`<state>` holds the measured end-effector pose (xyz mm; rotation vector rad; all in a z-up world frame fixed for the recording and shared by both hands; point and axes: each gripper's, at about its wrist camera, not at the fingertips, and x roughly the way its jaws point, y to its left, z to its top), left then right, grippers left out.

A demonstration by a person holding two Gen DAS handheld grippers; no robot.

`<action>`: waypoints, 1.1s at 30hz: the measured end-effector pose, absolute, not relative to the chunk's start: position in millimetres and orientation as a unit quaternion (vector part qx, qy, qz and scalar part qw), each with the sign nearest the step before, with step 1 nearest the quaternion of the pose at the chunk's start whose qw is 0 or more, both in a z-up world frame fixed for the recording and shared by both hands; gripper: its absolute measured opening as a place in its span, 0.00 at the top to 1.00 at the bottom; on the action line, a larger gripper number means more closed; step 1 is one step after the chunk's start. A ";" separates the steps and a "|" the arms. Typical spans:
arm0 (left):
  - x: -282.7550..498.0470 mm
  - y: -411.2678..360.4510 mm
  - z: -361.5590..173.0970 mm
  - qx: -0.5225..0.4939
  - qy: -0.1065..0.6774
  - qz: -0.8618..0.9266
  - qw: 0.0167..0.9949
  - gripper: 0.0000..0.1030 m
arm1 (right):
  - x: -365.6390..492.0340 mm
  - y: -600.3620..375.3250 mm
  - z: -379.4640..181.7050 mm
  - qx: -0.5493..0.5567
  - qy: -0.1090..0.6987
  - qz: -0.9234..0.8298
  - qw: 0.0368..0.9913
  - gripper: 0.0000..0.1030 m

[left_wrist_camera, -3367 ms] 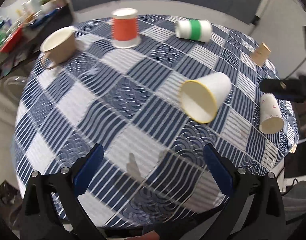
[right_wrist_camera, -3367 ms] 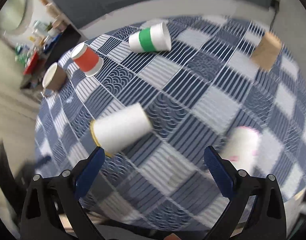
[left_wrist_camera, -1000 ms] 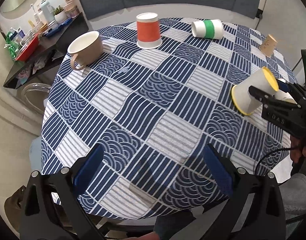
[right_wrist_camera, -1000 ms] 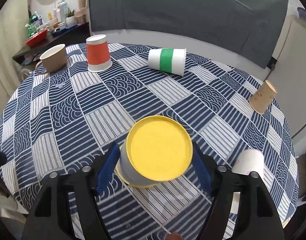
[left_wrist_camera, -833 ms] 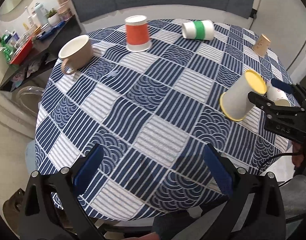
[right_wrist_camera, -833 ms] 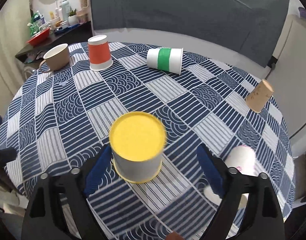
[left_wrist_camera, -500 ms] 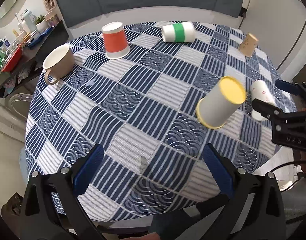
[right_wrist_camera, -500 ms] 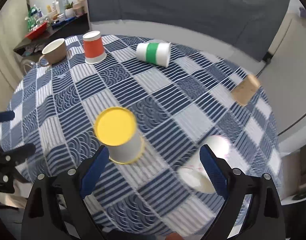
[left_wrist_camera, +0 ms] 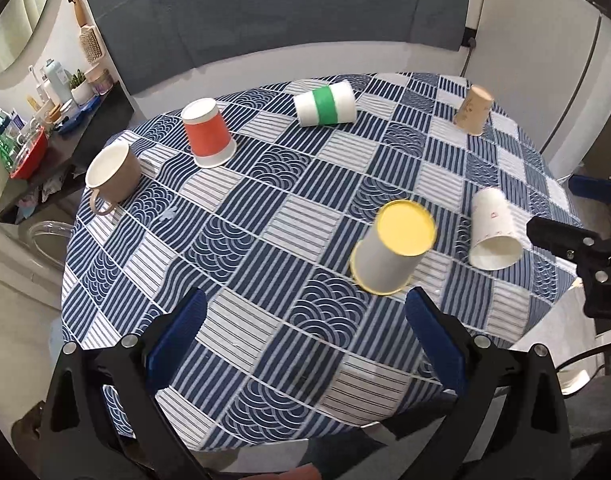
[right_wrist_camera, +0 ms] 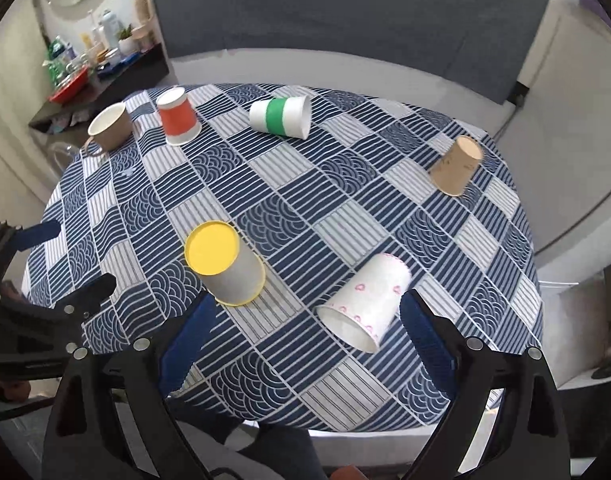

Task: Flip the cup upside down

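Note:
A white paper cup with a yellow base (left_wrist_camera: 389,256) stands upside down on the blue patterned tablecloth (left_wrist_camera: 241,216); it also shows in the right wrist view (right_wrist_camera: 224,264). My left gripper (left_wrist_camera: 305,336) is open and empty, drawn back near the table's front edge. My right gripper (right_wrist_camera: 305,340) is open and empty, drawn back from the cup. A white cup with pink marks (right_wrist_camera: 365,308) lies on its side just ahead of the right gripper; it also shows in the left wrist view (left_wrist_camera: 492,236).
An orange cup (left_wrist_camera: 208,133) stands upside down at the back left beside a brown mug (left_wrist_camera: 112,176). A green-banded cup (left_wrist_camera: 325,104) lies on its side at the back. A tan cup (left_wrist_camera: 471,110) stands inverted at the far right. A cluttered shelf (left_wrist_camera: 45,120) is left.
The right gripper let go of the yellow-based cup, which now stands upside down on the table. Both grippers have drawn back from it.

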<state>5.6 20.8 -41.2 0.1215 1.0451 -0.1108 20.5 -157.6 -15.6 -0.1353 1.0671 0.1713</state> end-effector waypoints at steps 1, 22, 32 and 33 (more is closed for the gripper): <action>4.1 19.0 -38.6 0.061 0.496 -0.052 0.864 0.06 | 18.2 -159.3 -13.8 -0.066 0.504 0.081 0.857 0.13; -25.6 35.0 -14.0 0.012 0.484 0.030 0.875 0.06 | -0.3 -168.8 -2.8 -0.042 0.490 0.099 0.865 0.13; -28.5 37.0 -16.9 0.000 0.491 0.029 0.871 0.06 | -2.9 -165.2 -3.7 -0.039 0.493 0.108 0.862 0.12; -28.6 37.3 -17.0 0.000 0.491 0.030 0.870 0.06 | -3.1 -164.9 -3.6 -0.039 0.493 0.108 0.862 0.12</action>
